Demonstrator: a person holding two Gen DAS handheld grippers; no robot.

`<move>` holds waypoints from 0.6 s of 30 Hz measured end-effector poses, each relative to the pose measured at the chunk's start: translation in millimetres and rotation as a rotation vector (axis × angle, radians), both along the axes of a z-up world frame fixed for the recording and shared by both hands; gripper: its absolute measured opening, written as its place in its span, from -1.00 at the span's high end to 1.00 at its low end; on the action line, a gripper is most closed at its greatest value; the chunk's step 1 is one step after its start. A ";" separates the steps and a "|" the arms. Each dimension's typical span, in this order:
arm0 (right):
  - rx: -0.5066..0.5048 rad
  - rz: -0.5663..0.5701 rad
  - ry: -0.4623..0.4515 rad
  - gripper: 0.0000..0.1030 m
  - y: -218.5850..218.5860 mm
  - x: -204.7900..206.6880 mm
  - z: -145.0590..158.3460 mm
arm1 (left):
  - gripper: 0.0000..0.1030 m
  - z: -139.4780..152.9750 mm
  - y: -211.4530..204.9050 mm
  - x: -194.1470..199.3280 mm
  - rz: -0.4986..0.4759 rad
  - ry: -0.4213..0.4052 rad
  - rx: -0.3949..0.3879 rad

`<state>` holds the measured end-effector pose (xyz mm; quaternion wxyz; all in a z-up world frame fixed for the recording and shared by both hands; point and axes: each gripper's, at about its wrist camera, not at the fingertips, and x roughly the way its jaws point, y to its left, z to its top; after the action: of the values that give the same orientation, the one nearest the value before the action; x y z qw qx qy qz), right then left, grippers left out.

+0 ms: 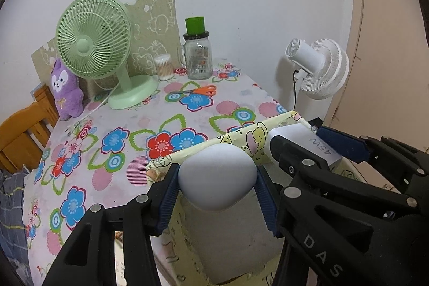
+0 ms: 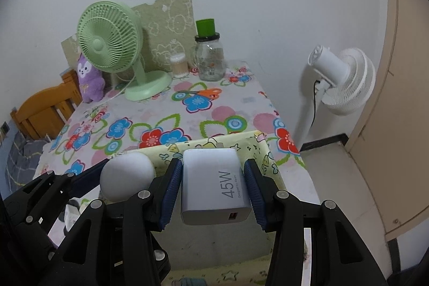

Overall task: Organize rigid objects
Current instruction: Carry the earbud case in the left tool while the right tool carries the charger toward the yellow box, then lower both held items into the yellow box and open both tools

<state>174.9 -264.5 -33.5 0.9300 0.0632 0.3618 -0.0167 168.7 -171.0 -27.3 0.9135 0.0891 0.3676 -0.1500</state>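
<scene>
Nearest, left gripper (image 1: 217, 195) pinching a pale rounded egg-shaped object (image 1: 217, 177) between its blue ribbed pads (image 1: 169, 199), above an open box (image 1: 241, 232) lined in yellow cartoon paper. Just to the right, right gripper (image 2: 211, 189) clamped on a white charger block (image 2: 214, 186) marked 45W, pads touching both its sides, over the same box at the near right corner of the table (image 1: 128, 109). Farther back on the flowered cloth, orange-handled scissors (image 1: 199, 91). At the far edge, left to right: purple plush toy (image 1: 65, 90), green desk fan (image 1: 93, 40), cotton swab tub (image 1: 163, 67), glass jar (image 1: 199, 58) with green cap. Off the table to the right, white standing fan (image 1: 321, 69).
</scene>
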 end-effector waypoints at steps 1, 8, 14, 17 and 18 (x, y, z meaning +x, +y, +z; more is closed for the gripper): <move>0.006 -0.002 0.007 0.00 -2.3 2.9 -2.7 | -0.11 -2.0 -1.5 2.6 -0.001 0.008 0.001; 0.001 -0.016 0.044 0.00 -12.7 19.7 -17.4 | -0.11 -15.9 -12.0 16.0 -0.002 0.065 0.009; 0.004 -0.013 0.071 0.01 -17.6 29.1 -29.5 | -0.11 -26.3 -16.3 22.6 -0.002 0.136 0.023; 0.001 -0.008 0.085 0.01 -16.3 33.5 -33.2 | -0.12 -32.3 -14.7 27.6 0.020 0.182 0.026; 0.008 -0.006 0.095 0.01 -16.7 35.1 -35.1 | -0.12 -33.6 -14.5 28.7 0.030 0.190 0.030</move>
<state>210.1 -281.1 -68.6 0.9115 0.0673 0.4052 -0.0209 197.4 -185.5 -61.0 0.8751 0.0827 0.4563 -0.1386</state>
